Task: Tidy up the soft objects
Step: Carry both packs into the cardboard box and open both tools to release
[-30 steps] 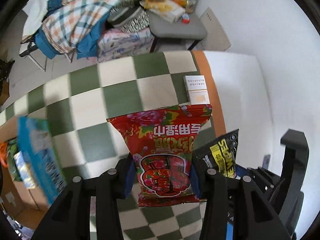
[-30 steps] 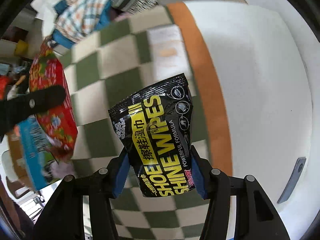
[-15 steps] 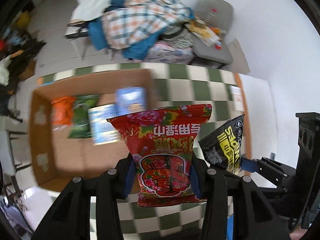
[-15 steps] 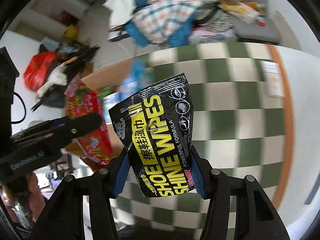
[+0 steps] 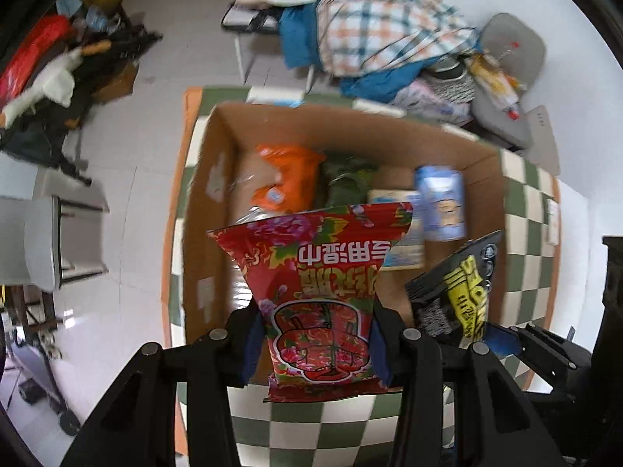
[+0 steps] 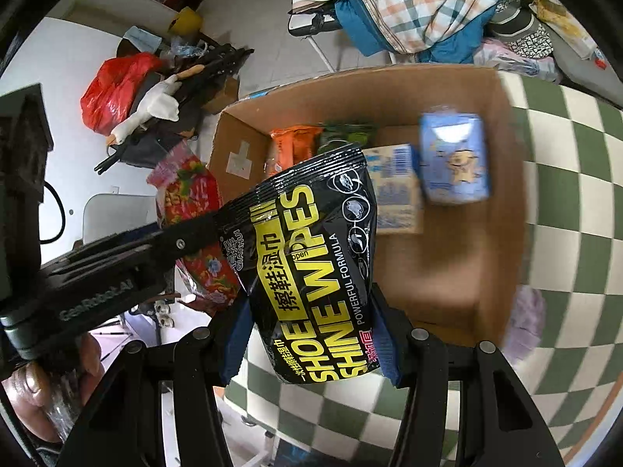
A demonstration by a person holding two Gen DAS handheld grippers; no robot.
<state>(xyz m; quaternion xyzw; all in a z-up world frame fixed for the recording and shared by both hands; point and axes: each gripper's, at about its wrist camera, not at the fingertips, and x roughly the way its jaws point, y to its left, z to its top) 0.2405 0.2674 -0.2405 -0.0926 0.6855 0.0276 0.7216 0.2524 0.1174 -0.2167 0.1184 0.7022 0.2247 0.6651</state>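
Note:
My left gripper (image 5: 316, 340) is shut on a red flowered wipes pack (image 5: 317, 284), held over the near edge of an open cardboard box (image 5: 202, 210). My right gripper (image 6: 311, 334) is shut on a black and yellow shoe shine wipes pack (image 6: 311, 257), also above the box (image 6: 502, 202). Each pack shows in the other view too: the black pack (image 5: 463, 284) to the right, the red pack (image 6: 194, 210) to the left with the left gripper (image 6: 187, 241) clamped on it. Inside the box lie an orange pack (image 5: 288, 179), a green pack (image 5: 346, 183) and blue packs (image 5: 440, 206).
The box stands on a green and white checked cloth (image 5: 311, 424) over a table. Beyond it are a chair piled with checked clothes (image 5: 385, 31), a grey seat (image 5: 510, 54) and floor clutter with a red bag (image 6: 117, 85). A hand (image 6: 35, 393) shows at lower left.
Both grippers have swept leftward across the checked cloth with their packs and now hang over the cardboard box, which has come fully into view. Both grips are unchanged.

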